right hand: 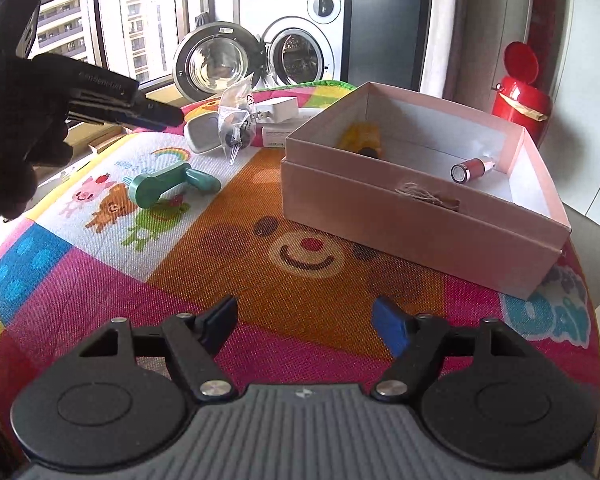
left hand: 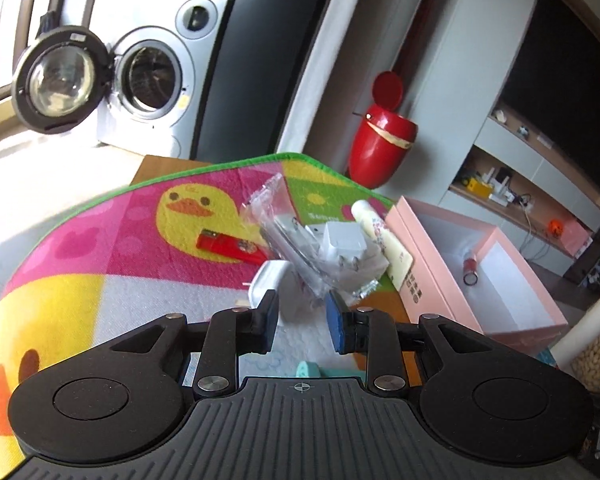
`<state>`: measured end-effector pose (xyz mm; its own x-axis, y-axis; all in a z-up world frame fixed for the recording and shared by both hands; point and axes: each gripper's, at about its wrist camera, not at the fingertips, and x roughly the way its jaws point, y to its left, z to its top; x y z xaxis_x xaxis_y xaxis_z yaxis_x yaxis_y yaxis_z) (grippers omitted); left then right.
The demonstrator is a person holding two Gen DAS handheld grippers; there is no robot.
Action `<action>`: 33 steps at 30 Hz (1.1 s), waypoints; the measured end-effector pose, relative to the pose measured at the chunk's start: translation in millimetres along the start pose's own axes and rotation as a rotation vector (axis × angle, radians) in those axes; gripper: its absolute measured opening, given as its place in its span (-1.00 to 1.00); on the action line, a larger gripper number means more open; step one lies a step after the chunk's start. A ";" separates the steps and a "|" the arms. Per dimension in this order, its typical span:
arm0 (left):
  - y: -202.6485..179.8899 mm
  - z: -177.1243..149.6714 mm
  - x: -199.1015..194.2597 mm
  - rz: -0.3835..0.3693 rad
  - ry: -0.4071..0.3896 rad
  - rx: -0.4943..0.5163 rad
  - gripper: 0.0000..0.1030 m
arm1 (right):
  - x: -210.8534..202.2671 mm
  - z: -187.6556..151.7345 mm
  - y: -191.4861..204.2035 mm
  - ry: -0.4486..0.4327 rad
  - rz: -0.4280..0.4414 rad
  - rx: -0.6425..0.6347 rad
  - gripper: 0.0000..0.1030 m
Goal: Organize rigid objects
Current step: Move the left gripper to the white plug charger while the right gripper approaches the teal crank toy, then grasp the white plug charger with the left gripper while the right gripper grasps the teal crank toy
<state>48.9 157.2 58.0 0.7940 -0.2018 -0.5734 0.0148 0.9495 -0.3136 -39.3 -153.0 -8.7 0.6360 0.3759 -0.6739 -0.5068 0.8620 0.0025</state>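
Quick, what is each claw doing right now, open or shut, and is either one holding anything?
Left gripper: open, holding nothing, just short of the clear plastic bag.
Right gripper: open wide, holding nothing, above the play mat.

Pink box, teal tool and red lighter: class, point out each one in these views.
pink box (right hand: 416, 220), right wrist view, front wall.
teal tool (right hand: 162, 187), right wrist view, its stem.
red lighter (left hand: 230, 247), left wrist view, mid-body.
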 end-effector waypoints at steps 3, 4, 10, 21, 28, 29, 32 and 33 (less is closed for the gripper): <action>15.5 18.1 23.3 0.003 0.032 -0.096 -0.44 | 0.1 -1.6 1.1 0.004 0.007 0.000 0.45; 18.6 20.7 31.0 -0.010 0.053 -0.114 -0.44 | -0.7 -2.2 1.3 0.001 0.006 0.000 0.45; 15.7 19.6 56.9 0.015 0.147 -0.067 -0.42 | -3.9 -6.6 -1.1 -0.004 -0.006 0.001 0.48; 17.4 3.3 48.0 -0.023 0.107 -0.076 -0.53 | 0.3 -7.1 3.3 0.003 -0.003 -0.002 0.55; 19.1 -33.0 -8.5 -0.004 0.070 -0.019 -0.54 | -2.9 18.5 25.9 -0.046 0.064 -0.078 0.55; 20.5 -38.3 -18.1 0.005 0.068 -0.007 -0.54 | -2.0 24.8 31.9 -0.055 0.086 -0.095 0.55; 26.4 -49.6 -42.0 0.045 0.067 0.025 -0.54 | 6.7 47.1 56.0 -0.087 0.155 -0.148 0.55; 30.0 -52.6 -47.8 0.056 0.070 0.032 -0.54 | 11.6 54.6 64.9 -0.098 0.175 -0.166 0.55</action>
<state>-20.6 182.7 36.2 0.7495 -0.1631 -0.6416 -0.0085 0.9667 -0.2557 -33.0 -74.2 23.9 0.5798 0.5522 -0.5991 -0.6975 0.7164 -0.0146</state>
